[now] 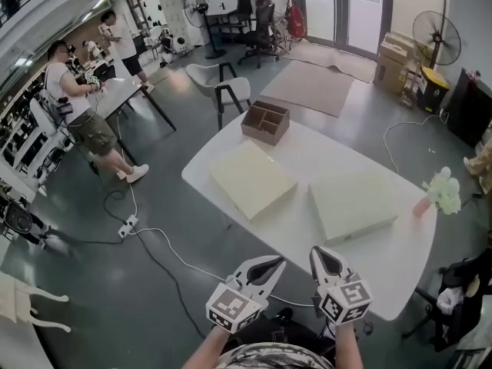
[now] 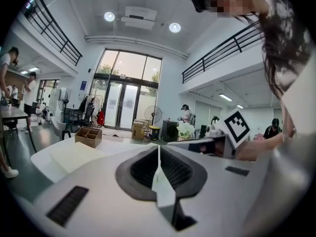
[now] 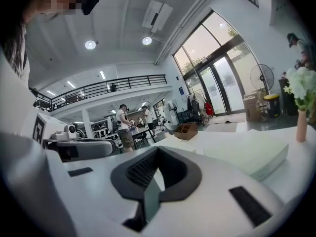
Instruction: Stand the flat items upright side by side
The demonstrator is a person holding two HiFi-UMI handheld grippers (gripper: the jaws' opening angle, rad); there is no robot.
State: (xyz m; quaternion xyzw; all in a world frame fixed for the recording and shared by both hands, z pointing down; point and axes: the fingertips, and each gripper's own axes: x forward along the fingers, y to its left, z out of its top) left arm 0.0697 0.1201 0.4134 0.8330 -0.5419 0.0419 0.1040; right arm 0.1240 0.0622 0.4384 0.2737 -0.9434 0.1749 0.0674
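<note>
Evidently unstarted: left claw [image 1: 277, 264] and right claw [image 1: 317, 252], both clenched empty, should open toward the flat box [image 1: 352, 204] at one o'clock.

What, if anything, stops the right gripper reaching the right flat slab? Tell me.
Probably yes, it can reach: nothing lies on the table between the right gripper and the right slab. Its jaws are shut and would need opening.
</note>
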